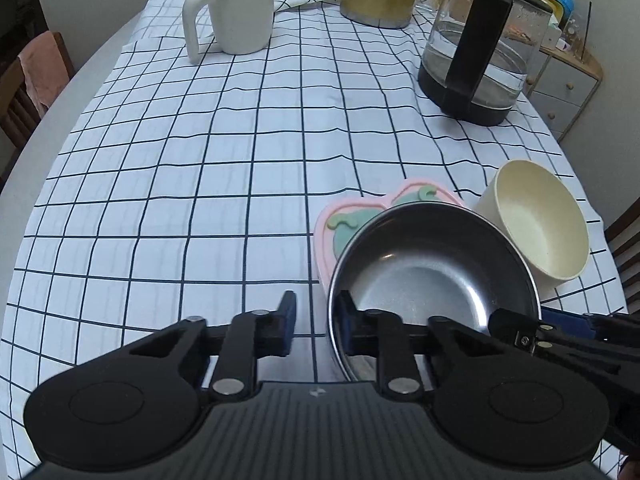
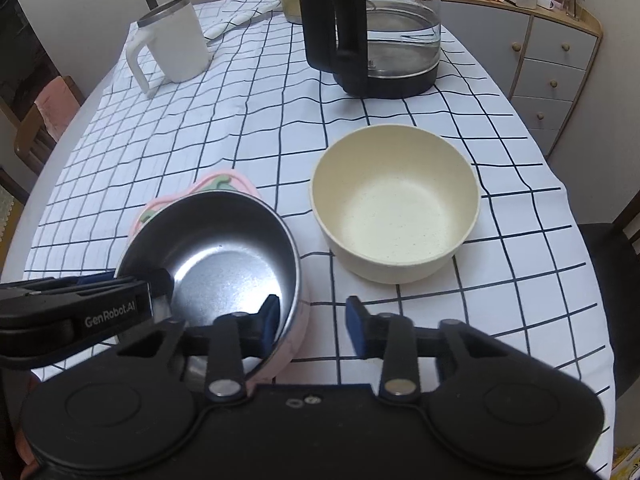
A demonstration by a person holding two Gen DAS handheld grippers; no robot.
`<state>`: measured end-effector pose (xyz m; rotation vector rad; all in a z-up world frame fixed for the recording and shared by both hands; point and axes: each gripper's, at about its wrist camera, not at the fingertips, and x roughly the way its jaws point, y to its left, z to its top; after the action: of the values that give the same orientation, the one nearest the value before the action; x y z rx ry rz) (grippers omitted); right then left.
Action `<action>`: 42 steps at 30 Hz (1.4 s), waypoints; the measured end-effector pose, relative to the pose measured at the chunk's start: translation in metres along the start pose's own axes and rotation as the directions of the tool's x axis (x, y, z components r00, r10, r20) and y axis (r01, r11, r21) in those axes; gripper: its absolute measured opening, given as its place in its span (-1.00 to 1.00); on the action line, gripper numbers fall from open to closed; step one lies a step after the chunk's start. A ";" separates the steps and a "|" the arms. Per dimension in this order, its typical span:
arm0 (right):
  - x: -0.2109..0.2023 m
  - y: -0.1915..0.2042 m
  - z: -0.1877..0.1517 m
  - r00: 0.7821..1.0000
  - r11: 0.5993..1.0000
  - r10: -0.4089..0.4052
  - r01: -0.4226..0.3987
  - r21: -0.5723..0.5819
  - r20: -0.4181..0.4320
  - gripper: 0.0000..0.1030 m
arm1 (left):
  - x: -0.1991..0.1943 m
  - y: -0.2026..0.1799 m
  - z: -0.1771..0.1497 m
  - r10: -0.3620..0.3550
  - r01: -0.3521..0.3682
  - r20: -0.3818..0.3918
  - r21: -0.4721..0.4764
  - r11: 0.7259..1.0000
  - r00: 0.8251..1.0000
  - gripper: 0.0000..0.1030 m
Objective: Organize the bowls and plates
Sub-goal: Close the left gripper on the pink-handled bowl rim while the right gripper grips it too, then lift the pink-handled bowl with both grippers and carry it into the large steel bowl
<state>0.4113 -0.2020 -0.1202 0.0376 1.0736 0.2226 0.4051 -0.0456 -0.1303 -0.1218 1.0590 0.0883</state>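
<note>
My left tool (image 1: 316,326) straddled the near-left rim of the steel bowl (image 1: 432,276), fingers narrowed but with a gap showing on the outer side. My right tool (image 2: 312,322) straddled its right rim, also not clamped. The bowl sat on a pink plate (image 1: 326,236), near the counter's (image 1: 168,184) front edge. The cream bowl (image 2: 396,216) stood just beside it on the right. Open cloth lay leftward; the white mug (image 1: 236,12) and glass kettle (image 2: 372,28) stood well back.

White tablecloth (image 2: 240,128) with dark grid; steel-grey bowl (image 2: 224,260), cream bowl (image 2: 394,216), pink plate (image 1: 332,216).
</note>
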 end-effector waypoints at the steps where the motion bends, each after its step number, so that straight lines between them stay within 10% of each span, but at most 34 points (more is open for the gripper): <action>1: -0.001 0.001 0.000 1.000 1.000 0.004 -0.004 -0.004 0.005 -0.47 | -0.001 -0.001 0.000 0.001 -0.001 0.004 0.002 1.000 1.000 -0.71; 20: -0.029 0.014 -0.010 0.999 0.999 -0.011 0.013 -0.035 0.045 -0.82 | -0.042 -0.010 -0.015 0.010 -0.011 0.027 0.054 0.998 1.000 -0.91; 42: -0.173 0.017 -0.058 0.990 0.999 -0.021 0.025 -0.021 0.141 -0.81 | -0.180 -0.036 -0.069 -0.082 0.064 0.101 0.176 0.982 0.991 -0.88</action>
<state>0.2789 -0.2238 0.0041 0.0201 0.9301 0.2082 0.2625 -0.0938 -0.0040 0.0013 0.9485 -0.0632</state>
